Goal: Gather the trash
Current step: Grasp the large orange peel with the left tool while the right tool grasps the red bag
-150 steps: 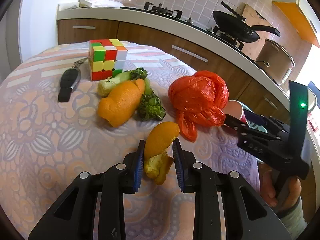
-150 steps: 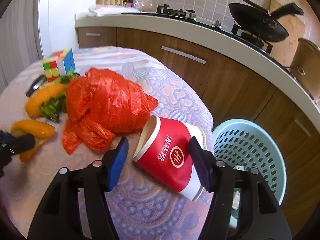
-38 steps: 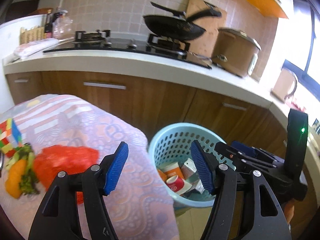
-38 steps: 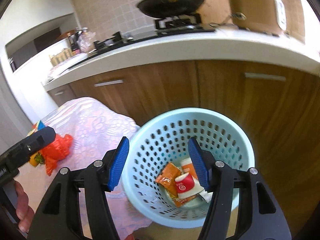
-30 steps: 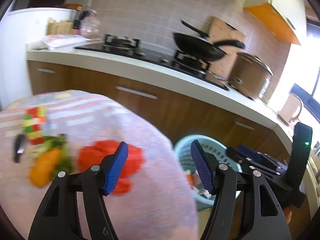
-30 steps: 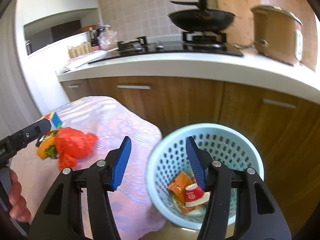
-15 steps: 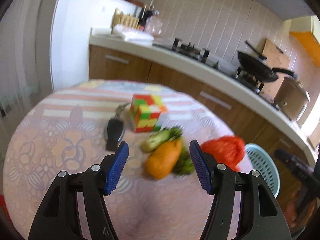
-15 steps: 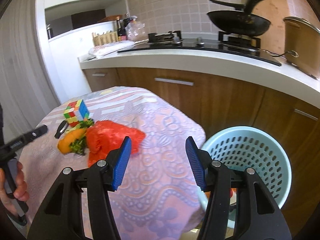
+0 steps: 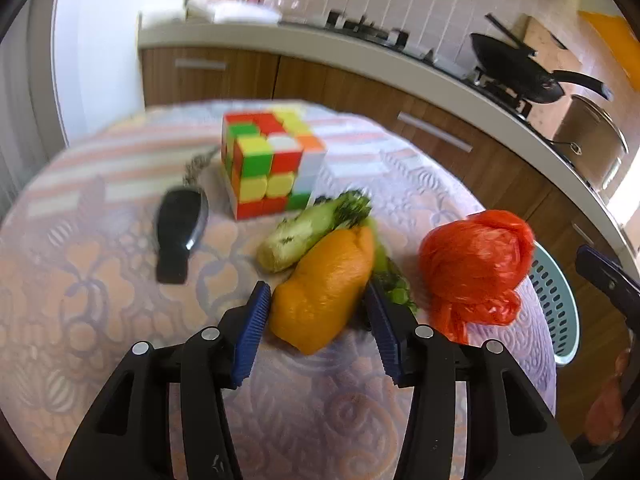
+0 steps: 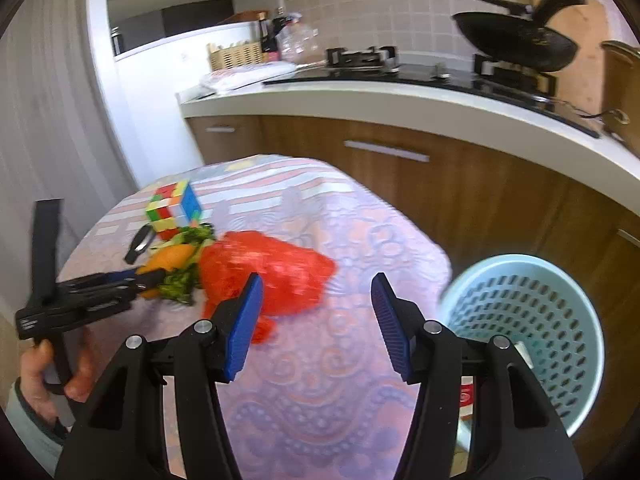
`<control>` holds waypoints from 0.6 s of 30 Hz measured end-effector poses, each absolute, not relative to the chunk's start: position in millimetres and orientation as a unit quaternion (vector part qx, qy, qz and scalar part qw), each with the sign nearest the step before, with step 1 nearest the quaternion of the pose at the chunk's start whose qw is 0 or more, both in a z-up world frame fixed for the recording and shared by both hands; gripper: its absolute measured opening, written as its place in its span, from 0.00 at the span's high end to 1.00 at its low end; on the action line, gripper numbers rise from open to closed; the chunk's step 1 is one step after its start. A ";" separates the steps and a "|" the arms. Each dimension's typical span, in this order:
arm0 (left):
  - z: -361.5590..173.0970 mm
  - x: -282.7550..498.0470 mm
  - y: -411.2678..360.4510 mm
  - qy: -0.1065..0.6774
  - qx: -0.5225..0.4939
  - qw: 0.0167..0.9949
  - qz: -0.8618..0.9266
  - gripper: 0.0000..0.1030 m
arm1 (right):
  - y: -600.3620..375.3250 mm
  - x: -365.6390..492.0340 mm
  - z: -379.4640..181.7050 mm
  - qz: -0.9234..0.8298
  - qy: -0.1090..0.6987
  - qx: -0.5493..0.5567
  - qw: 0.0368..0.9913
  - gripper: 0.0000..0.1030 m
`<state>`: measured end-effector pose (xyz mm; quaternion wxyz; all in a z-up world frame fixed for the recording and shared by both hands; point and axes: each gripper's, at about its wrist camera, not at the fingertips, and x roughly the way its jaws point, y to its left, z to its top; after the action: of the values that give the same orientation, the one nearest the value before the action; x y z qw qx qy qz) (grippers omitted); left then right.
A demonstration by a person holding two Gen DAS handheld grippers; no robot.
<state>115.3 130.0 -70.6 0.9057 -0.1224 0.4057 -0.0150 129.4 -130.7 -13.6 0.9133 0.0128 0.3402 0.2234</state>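
With its blue pads spread wide on either side of the orange peel [image 9: 326, 288], the left tool [image 9: 316, 326] is released, not yet gripping. That peel lies mid-surface, against the broccoli stalk [image 9: 310, 228] and just beside the red plastic bag [image 9: 476, 268] toward the right edge. It looks light, curved and springy, probably slick outside; pinching across its thick middle seems safest. The right tool [image 10: 316, 322] hangs released and empty, near the blue basket [image 10: 532, 320].
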 end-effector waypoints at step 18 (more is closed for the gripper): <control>-55.1 80.9 124.9 0.331 -0.136 0.933 -0.025 0.71 | -60.5 160.9 -43.2 0.230 0.372 -0.021 0.899 0.20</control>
<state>80.9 124.9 -55.1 0.9335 -0.1359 0.3309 -0.0253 160.9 -60.5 -43.2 0.8990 -0.0211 0.3722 0.2299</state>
